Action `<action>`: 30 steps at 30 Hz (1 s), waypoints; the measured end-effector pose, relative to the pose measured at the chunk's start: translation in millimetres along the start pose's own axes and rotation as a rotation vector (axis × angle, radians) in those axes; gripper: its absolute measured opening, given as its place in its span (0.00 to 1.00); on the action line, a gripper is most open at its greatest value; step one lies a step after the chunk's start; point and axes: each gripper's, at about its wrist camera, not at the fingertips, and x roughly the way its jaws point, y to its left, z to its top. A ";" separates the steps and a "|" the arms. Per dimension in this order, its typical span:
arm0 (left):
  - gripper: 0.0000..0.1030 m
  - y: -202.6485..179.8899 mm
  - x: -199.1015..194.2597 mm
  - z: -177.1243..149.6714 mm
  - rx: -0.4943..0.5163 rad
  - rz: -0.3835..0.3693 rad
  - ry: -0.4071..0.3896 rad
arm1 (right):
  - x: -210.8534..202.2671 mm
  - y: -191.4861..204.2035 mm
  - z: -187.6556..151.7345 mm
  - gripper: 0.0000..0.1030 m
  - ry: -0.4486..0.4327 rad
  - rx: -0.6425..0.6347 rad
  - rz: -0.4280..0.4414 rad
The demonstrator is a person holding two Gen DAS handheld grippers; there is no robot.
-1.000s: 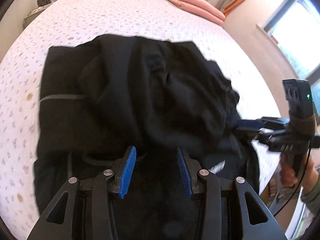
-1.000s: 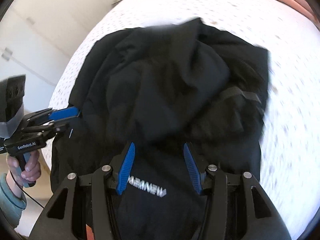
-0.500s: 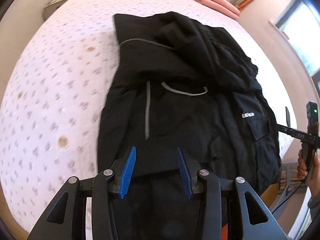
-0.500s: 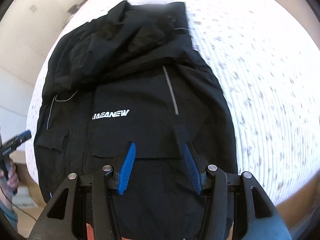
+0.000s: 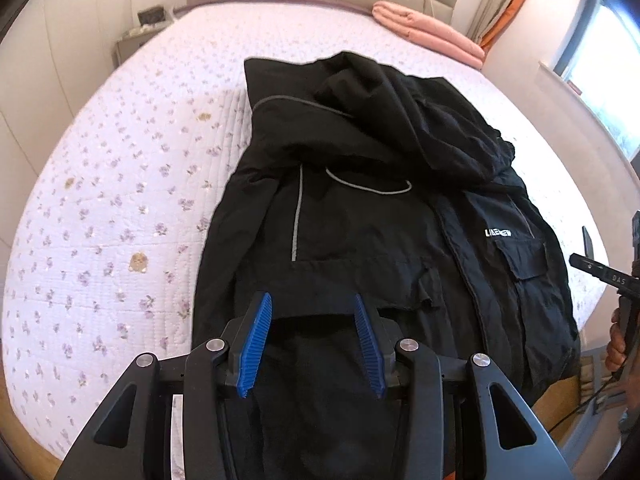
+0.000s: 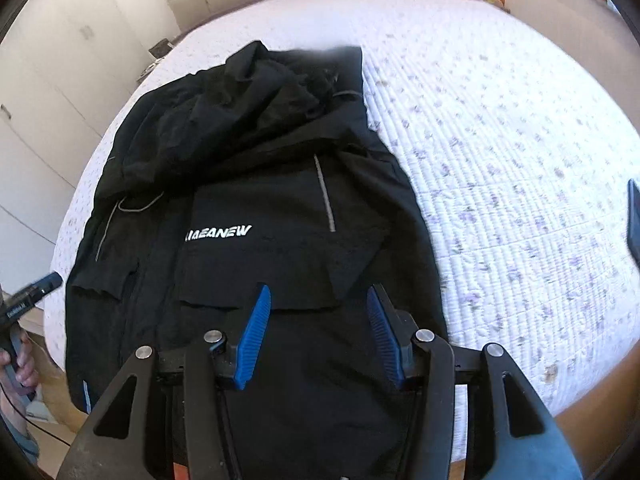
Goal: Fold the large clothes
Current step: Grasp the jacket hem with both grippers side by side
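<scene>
A large black jacket [image 5: 360,220] with grey piping and a white chest logo lies lengthwise on the bed, its hood crumpled at the far end. Its lower end hangs over the near bed edge. My left gripper [image 5: 312,298] is at the jacket's near left part, and black fabric fills the gap between its blue pads. My right gripper [image 6: 318,289] grips the jacket [image 6: 260,200] the same way at its near right part, below the logo. Each view catches the other gripper at its side edge, held in a hand [image 5: 616,344].
The bed's floral quilt [image 5: 120,200] lies bare on both sides of the jacket. A folded pink blanket [image 5: 428,36] sits by the headboard. A nightstand [image 5: 136,40] stands at the far left and a window [image 5: 600,60] on the right. Wooden floor shows below the bed edge.
Both grippers drew back toward the foot of the bed. The jacket, bunched up with its logo upside down, now lies stretched out with the logo upright.
</scene>
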 end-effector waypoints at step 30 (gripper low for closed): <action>0.68 86.6 -19.2 -145.5 -0.219 -0.101 0.177 | -8.7 -74.3 -124.1 0.64 0.069 0.181 -0.019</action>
